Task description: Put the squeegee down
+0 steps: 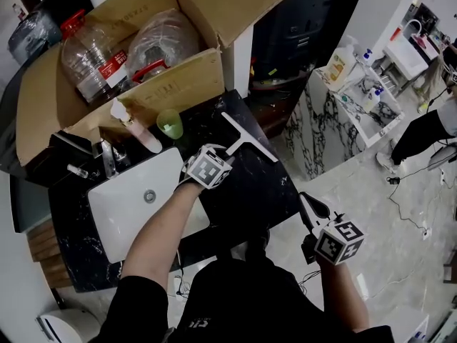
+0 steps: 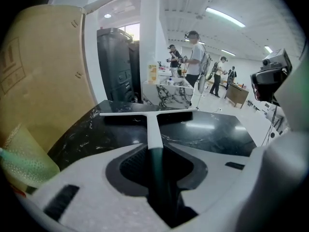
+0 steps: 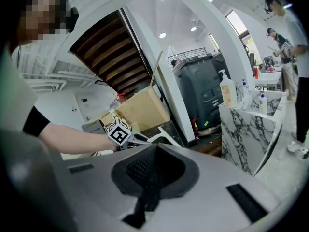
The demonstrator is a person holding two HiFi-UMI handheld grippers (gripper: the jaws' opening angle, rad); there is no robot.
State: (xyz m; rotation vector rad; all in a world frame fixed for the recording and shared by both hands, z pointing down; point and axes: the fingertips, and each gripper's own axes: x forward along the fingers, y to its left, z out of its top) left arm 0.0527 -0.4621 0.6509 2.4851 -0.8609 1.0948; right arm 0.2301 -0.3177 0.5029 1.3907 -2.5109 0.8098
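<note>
A white T-shaped squeegee (image 1: 248, 136) lies low over the black marble counter (image 1: 264, 191), its blade (image 2: 147, 112) across the far part of the top. Its handle (image 2: 153, 129) runs straight back between the jaws of my left gripper (image 1: 227, 153), which is shut on it (image 2: 155, 154). Whether the blade touches the counter I cannot tell. My right gripper (image 1: 309, 206) hangs off the counter's right side over the floor, shut and holding nothing (image 3: 147, 192). From the right gripper view the left gripper's marker cube (image 3: 119, 132) and the squeegee (image 3: 161, 137) show at the middle left.
A big cardboard box (image 1: 164, 84) with plastic bottles stands behind the counter. A green cup (image 1: 170, 122) and a pump bottle (image 1: 136, 128) sit by it. A white sink (image 1: 136, 202) with a tap (image 1: 107, 159) lies left. A marble-fronted shelf (image 1: 335, 116) stands right; people stand far off.
</note>
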